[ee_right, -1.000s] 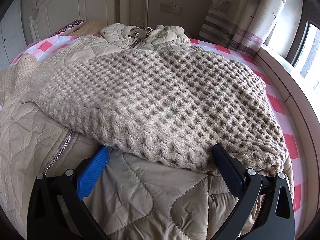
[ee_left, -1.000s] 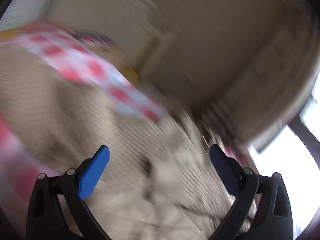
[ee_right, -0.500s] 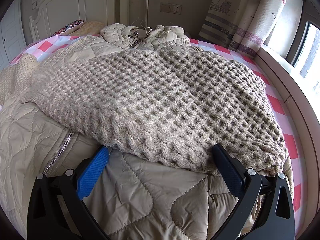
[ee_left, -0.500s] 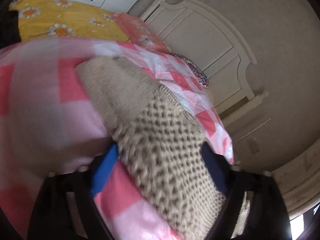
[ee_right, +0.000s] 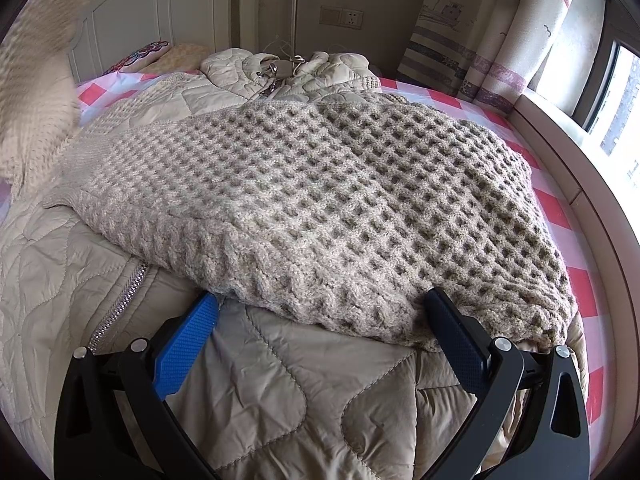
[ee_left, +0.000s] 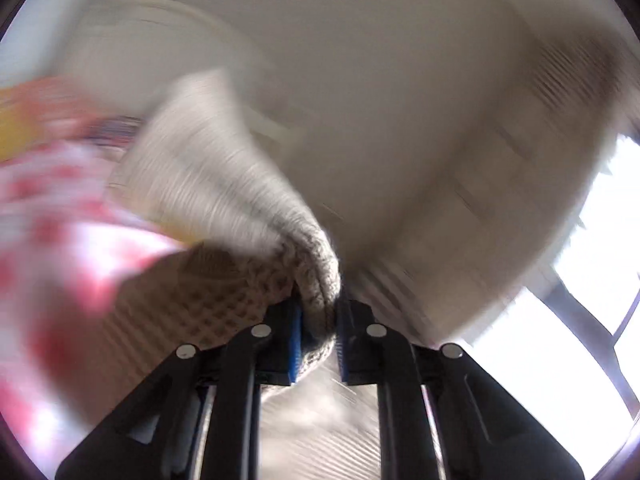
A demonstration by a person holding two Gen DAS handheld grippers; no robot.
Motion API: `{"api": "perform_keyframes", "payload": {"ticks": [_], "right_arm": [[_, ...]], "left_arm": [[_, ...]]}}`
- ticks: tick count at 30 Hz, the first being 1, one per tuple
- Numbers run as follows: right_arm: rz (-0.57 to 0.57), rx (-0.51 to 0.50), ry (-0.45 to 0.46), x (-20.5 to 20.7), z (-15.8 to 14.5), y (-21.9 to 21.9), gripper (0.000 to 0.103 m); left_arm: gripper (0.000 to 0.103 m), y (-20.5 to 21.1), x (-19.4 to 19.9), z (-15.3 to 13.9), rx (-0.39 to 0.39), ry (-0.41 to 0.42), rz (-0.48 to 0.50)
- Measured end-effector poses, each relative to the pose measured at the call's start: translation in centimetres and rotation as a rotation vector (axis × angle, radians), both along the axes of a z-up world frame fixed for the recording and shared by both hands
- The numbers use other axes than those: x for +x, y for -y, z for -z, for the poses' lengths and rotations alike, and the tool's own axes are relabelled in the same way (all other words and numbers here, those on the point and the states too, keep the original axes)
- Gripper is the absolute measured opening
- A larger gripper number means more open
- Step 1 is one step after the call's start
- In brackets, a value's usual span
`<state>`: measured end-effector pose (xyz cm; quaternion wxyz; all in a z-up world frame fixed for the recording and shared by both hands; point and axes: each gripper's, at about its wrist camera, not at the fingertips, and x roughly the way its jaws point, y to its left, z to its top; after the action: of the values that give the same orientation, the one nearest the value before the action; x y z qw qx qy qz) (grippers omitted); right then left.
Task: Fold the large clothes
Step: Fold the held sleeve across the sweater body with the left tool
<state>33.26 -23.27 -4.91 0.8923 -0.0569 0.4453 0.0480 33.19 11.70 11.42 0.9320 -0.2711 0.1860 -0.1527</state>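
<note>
Sweater (ee_right: 320, 200) lies spread over a quilted jacket (ee_right: 260, 400) on the bed; left claw (ee_left: 318, 340) is closing, pinching its sleeve, lifted at far left; right claw (ee_right: 320, 340) gapes wide at the near hem.

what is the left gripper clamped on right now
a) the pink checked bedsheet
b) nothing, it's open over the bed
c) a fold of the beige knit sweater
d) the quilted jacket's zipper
c: in the left wrist view the left gripper, jaws closing, has its blue pads pressing on a bunched fold of the beige knit sweater; the checked bedsheet lies off to the side.
</note>
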Motion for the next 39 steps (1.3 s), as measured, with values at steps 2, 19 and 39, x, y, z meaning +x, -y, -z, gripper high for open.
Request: {"api": "perform_keyframes", "payload": {"ticks": [2,19,39], "right_arm": [[0.001,0.007,0.003,0.0,-0.1,0.0,0.099],[0.002,0.026,0.008,-0.3,-0.3,-0.2,0.099],[-0.002,0.018,0.005,-0.2,-0.2,0.0,0.099]], "left_arm": [[0.058,7.7,0.6,0.6,0.043,-0.014,0.219],[0.090,-2.0,-7.3,17.2,0.222,-0.337,-0.219],[0.020,-0.5,-3.2,20.6,0.581,-0.416,-0.124]]}}
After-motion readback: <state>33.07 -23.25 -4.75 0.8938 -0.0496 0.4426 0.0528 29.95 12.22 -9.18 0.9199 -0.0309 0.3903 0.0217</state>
